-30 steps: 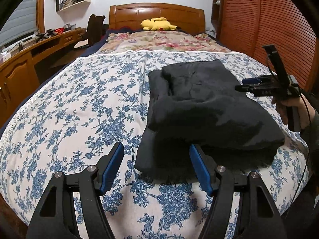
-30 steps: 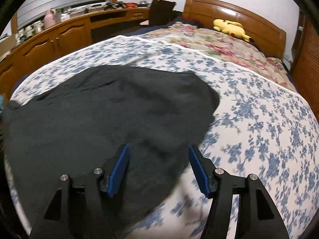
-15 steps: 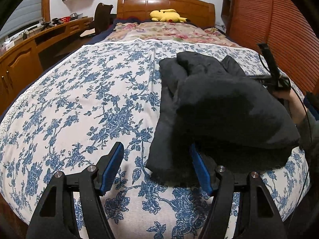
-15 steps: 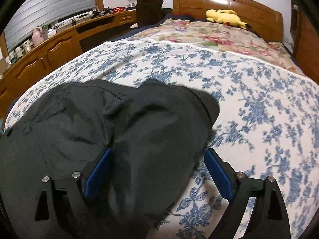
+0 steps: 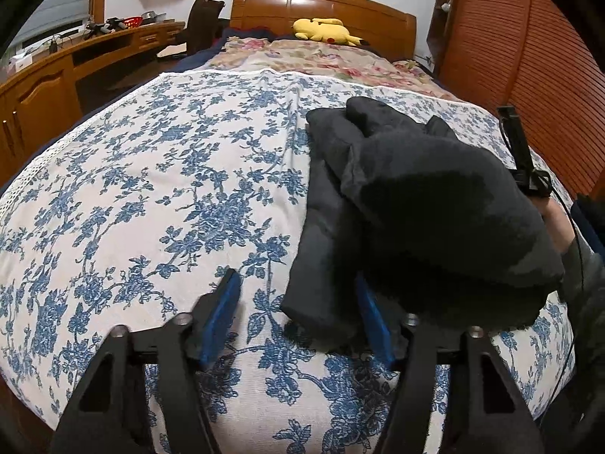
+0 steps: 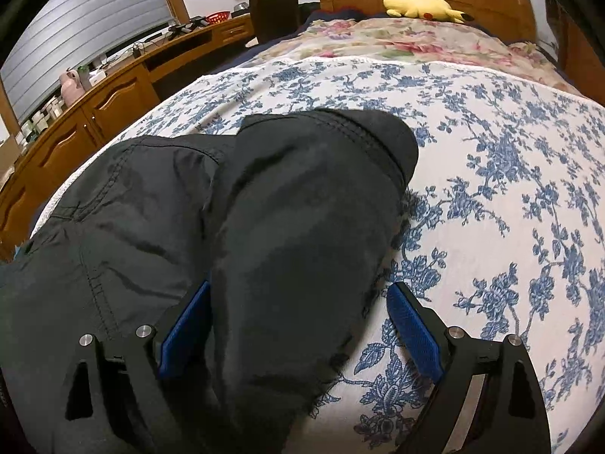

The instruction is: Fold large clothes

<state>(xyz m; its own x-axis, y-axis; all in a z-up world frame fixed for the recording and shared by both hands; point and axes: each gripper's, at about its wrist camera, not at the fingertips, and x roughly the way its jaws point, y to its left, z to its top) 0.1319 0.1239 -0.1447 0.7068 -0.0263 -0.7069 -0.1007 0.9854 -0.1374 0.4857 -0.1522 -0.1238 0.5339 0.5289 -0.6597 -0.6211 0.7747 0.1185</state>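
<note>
The right gripper (image 6: 298, 325) is being held with its jaws spread wide; they have just been opening, and a thick fold of the black trousers (image 6: 295, 227) is lying between the blue pads (image 6: 414, 335) without being pressed. The left gripper (image 5: 298, 316) is being held half open, its jaws having just been closing a little, with the near corner of the trousers lying between them; whether the right-hand pad is touching cloth cannot be told.

The trousers are being left in a bulky, doubled bundle on the blue-flowered bedspread (image 5: 151, 189), toward its near edge, well short of the yellow plush toy (image 5: 325, 30) at the wooden headboard (image 5: 321, 3). The folding is being judged as largely done: layers are stacked, yet the edges are lying uneven, so squaring and flattening are probably being left to do.
</note>
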